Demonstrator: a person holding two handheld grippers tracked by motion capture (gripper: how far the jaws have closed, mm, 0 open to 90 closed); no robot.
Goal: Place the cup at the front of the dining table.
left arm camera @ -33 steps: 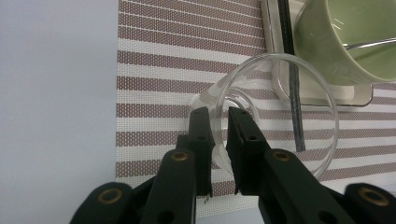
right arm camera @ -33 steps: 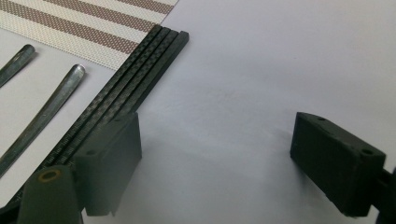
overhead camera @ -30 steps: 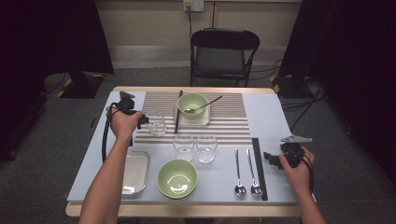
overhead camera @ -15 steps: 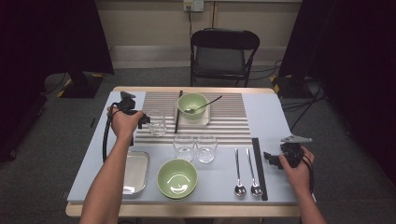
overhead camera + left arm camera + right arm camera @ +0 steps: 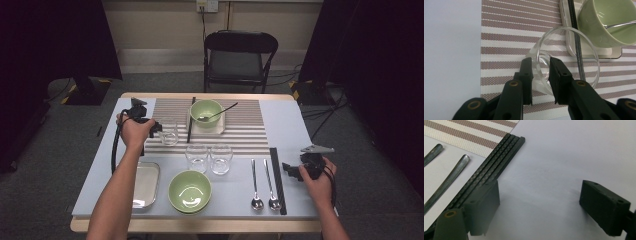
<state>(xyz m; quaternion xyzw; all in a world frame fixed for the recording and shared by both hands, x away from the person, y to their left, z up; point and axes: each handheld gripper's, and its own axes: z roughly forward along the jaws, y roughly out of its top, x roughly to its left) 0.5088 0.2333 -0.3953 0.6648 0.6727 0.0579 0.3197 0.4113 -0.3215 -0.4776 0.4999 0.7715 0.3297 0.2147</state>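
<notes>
On the high view, the clear, round drinking glass [image 5: 169, 133] stood on the brown-and-cream striped woven placemat [image 5: 240, 134], at about ten o'clock from the table's centre. Just at its three o'clock lay a black chopstick [image 5: 191, 120], and beyond that a pale green ceramic bowl [image 5: 206, 111] on a small cream tray.

The left gripper [image 5: 541, 65] had its jaws closed on the glass's near rim, one jaw outside the wall and one inside. The right gripper [image 5: 539, 202] rested with jaws wide apart over bare grey table [image 5: 287, 120] at four o'clock, beside a flat black carbon-weave strip [image 5: 491, 165] and two steel spoons [image 5: 264, 182].

The glass looked light, rigid, smooth and breakable. A pinch on one thin wall seemed likely to let it swing or slip, so firm but gentle pressure well down the wall would probably suit best.
</notes>
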